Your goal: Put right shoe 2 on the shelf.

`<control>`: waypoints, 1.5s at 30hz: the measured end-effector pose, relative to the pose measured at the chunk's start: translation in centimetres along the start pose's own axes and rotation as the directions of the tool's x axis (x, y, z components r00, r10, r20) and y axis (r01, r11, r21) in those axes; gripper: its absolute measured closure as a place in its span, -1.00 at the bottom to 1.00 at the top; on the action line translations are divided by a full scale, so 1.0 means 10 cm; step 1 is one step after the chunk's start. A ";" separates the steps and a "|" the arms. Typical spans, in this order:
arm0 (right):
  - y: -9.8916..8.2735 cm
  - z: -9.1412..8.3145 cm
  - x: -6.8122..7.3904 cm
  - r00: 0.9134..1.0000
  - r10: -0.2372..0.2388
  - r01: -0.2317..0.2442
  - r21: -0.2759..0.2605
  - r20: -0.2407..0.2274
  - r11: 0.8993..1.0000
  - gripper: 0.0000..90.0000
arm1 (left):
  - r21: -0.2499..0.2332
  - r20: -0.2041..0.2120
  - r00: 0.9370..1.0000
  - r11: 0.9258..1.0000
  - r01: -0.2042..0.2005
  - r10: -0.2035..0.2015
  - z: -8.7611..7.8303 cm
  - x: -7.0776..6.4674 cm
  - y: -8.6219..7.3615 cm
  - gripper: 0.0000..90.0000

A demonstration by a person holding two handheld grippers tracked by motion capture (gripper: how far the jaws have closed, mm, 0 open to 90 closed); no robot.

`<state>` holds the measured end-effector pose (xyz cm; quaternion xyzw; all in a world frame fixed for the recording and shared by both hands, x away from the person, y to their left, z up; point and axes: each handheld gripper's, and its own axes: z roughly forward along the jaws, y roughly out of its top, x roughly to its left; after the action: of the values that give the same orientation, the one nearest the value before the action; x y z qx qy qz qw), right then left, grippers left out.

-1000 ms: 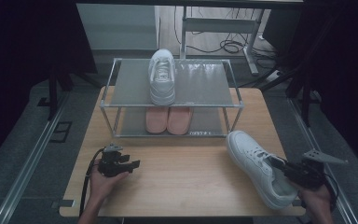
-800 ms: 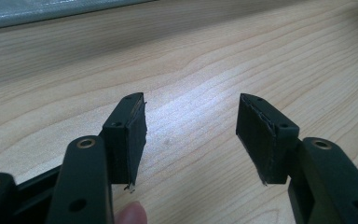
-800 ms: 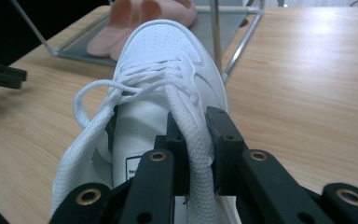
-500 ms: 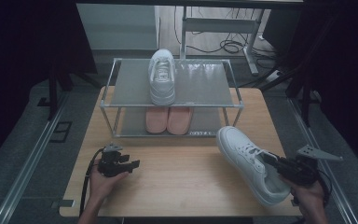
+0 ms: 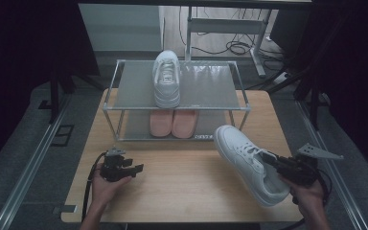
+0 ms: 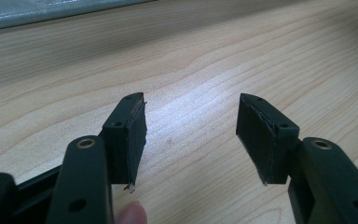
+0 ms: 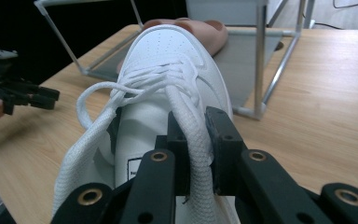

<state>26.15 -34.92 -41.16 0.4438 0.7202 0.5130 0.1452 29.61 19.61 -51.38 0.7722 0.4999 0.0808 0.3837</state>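
The right gripper (image 7: 196,140) pinches the padded collar rim of a white sneaker (image 5: 250,163), its jaws pressed onto the soft edge at the shoe's opening. The left gripper (image 6: 191,135) has its jaws spread with nothing between them, low over the bare table (image 6: 205,60).

In the high view the sneaker sits at lower right of the frame, toe pointing up and left toward the shelf (image 5: 235,107), heel end at the right gripper (image 5: 279,166); whether its sole touches the table there cannot be told. Its mate (image 5: 166,79) stands on the shelf's top tier in the upper middle, and pink slippers (image 5: 173,123) lie below it.

The shoe looks light but bulky. The sole is likely stiff, the upper soft and yielding, so a grip on the collar alone may let the toe sag or swing. The smooth leather-like surface could slip; the fabric collar gives better purchase. The loose lace (image 7: 98,100) loops out at the left of the right gripper view and could snag on the shelf frame. A firmer hold would be across the heel counter
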 end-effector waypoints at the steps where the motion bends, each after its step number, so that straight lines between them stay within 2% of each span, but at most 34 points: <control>1: 0.01 0.01 0.01 1.000 0.000 0.000 -0.005 -0.006 1.000 0.81 | 0.000 0.000 1.000 1.000 0.000 0.000 0.00 0.00 0.00 -0.05; 14: 0.17 0.22 0.20 0.997 -0.021 0.019 -0.030 -0.071 0.999 0.81 | 0.000 -0.002 1.000 1.000 0.000 0.000 -0.01 0.01 0.00 -0.05; 25: 0.37 0.30 0.36 0.991 -0.037 0.028 -0.074 -0.128 0.997 0.81 | 0.001 -0.001 1.000 1.000 -0.002 0.002 0.00 0.02 0.00 -0.05; 36: 0.65 0.33 0.47 0.989 -0.051 0.032 -0.132 -0.139 0.991 0.82 | 0.002 0.000 1.000 1.000 -0.002 0.002 0.00 0.03 0.00 -0.05; 45: 0.95 0.41 0.44 0.993 -0.032 0.014 -0.159 -0.112 0.987 0.82 | 0.000 0.000 1.000 1.000 0.000 0.000 -0.01 0.04 0.00 -0.05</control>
<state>30.99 -28.19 -33.60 0.3925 0.6896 0.5913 0.1444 29.74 19.98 -51.48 0.7722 0.4997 0.0810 0.3839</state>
